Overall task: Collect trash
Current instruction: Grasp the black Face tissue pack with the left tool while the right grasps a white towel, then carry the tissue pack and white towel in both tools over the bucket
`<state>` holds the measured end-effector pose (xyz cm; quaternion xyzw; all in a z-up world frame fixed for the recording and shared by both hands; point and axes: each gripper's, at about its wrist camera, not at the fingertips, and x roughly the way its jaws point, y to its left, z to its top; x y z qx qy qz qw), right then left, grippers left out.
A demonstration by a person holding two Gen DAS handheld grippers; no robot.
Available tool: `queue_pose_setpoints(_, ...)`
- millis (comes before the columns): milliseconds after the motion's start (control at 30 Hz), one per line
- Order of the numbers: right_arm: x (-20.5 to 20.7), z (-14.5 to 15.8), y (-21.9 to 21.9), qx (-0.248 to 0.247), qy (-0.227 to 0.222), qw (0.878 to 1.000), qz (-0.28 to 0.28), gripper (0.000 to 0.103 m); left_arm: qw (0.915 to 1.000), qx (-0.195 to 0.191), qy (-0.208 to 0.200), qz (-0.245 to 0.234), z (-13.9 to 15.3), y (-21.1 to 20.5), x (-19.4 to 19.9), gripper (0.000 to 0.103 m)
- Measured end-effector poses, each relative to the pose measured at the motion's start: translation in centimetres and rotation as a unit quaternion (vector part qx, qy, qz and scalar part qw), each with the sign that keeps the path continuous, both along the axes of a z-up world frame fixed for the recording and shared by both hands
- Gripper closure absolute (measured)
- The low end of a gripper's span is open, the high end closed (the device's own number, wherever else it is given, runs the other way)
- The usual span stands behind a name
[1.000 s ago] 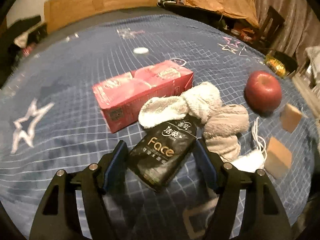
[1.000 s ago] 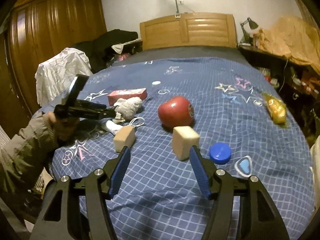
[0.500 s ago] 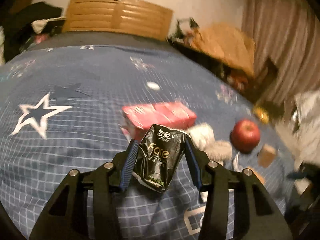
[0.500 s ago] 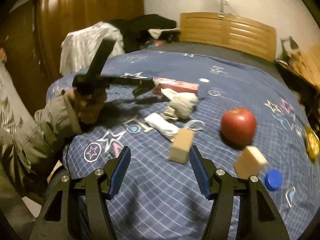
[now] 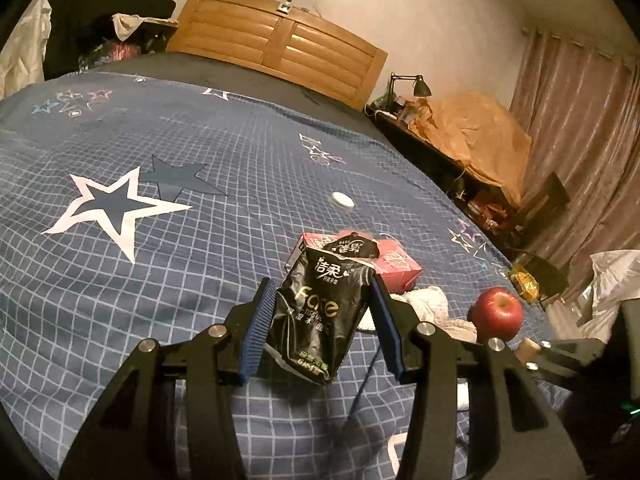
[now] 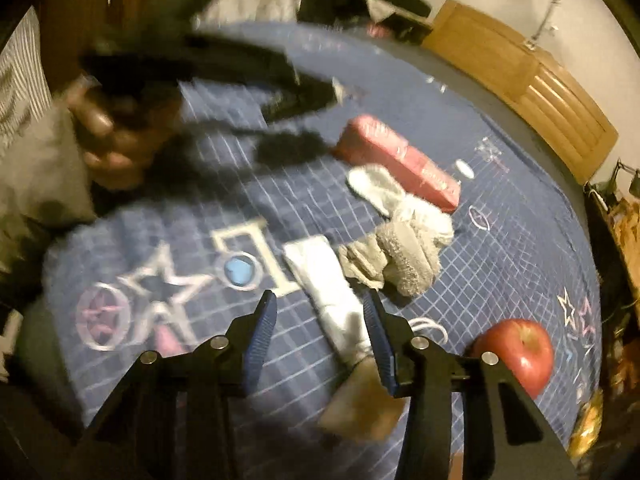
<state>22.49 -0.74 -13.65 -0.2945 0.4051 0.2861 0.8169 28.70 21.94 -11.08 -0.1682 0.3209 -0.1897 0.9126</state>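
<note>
Trash: the black tissue pack [image 5: 320, 312], lying on the bed [image 5: 120, 280] a second ago, now hangs clamped in the left tongs [image 5: 322, 328]. Right tongs [image 6: 320, 340] have just narrowed over a white tube [image 6: 332, 292], not gripping yet.

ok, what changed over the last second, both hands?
Left tool closed on the black tissue pack and lifted it off the bed. Right tool swung to the white packet, jaws just closing; grip unclear through blur. Apple, pink box, socks unmoved.
</note>
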Motion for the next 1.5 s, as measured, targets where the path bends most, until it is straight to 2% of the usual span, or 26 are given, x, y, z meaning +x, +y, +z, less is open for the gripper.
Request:
queue_pose_setpoints(33, 0.5, -0.6, 0.0, -0.005, 0.013, 1.000, -0.001, 0.060, 1.0000, -0.002, 0.001, 0.000, -0.1, 0.2, 0.0, 0.057)
queue_pose_setpoints(67, 0.8, -1.3, -0.1, -0.013, 0.013, 1.000, -0.008, 0.069, 1.0000, -0.004, 0.003, 0.000, -0.2, 0.2, 0.0, 0.057)
queue_pose_setpoints(200, 0.0, -0.7, -0.5, 0.014, 0.004, 1.000, -0.015, 0.073, 0.9998, -0.015, 0.015, 0.000, -0.6, 0.7, 0.3, 0.057)
queue_pose_setpoints(300, -2.7, 2.1, -1.4, 0.066, -0.009, 0.998, -0.011, 0.073, 0.9995, -0.020, 0.023, -0.002, -1.0, 0.8, 0.6, 0.057)
queue_pose_setpoints(433, -6.9, 6.6, -5.1, 0.162, -0.023, 0.986, -0.036, 0.073, 0.9995, -0.013, 0.026, -0.008, -1.0, 0.5, 0.8, 0.057)
queue_pose_setpoints(567, -9.4, 8.5, -9.9, 0.215, -0.037, 0.971, -0.093, 0.073, 0.9992, 0.034, 0.018, 0.007, -0.4, -0.8, 0.3, 0.057)
queue_pose_setpoints(633, -10.2, 9.1, -12.8, 0.234, -0.045, 0.963, -0.126, 0.073, 0.9944, 0.101, 0.000, 0.032, 0.8, -2.5, -1.4, 0.058)
queue_pose_setpoints(700, -10.6, 9.7, -15.3, 0.249, -0.055, 0.955, -0.151, 0.073, 0.9910, 0.129, -0.011, 0.033, 1.7, -3.9, -3.7, 0.058)
queue_pose_setpoints(800, -11.5, 10.6, -18.2, 0.275, -0.069, 0.942, -0.178, 0.073, 0.9859, 0.159, -0.003, 0.051, 2.6, -6.3, -7.8, 0.058)
queue_pose_setpoints(933, -12.8, 11.4, -20.5, 0.293, -0.083, 0.933, -0.190, 0.073, 0.9826, 0.168, -0.009, 0.077, 4.8, -9.8, -13.3, 0.058)
queue_pose_setpoints(1067, -14.8, 12.3, -22.5, 0.309, -0.101, 0.925, -0.198, 0.073, 0.9801, 0.174, -0.042, 0.086, 8.2, -14.5, -17.2, 0.058)
queue_pose_setpoints(1133, -16.0, 12.8, -23.5, 0.314, -0.114, 0.919, -0.208, 0.073, 0.9784, 0.177, -0.056, 0.090, 10.0, -16.3, -17.8, 0.058)
queue_pose_setpoints(1233, -17.6, 14.1, -26.2, 0.322, -0.138, 0.906, -0.236, 0.073, 0.9671, 0.205, -0.090, 0.120, 13.0, -20.0, -18.3, 0.058)
queue_pose_setpoints(1367, -18.6, 15.3, -29.6, 0.332, -0.160, 0.890, -0.268, 0.073, 0.9620, 0.206, -0.111, 0.140, 15.5, -23.2, -17.9, 0.058)
queue_pose_setpoints(1500, -19.6, 16.3, -32.4, 0.341, -0.179, 0.878, -0.283, 0.073, 0.9475, 0.236, -0.144, 0.161, 17.0, -27.2, -18.3, 0.058)
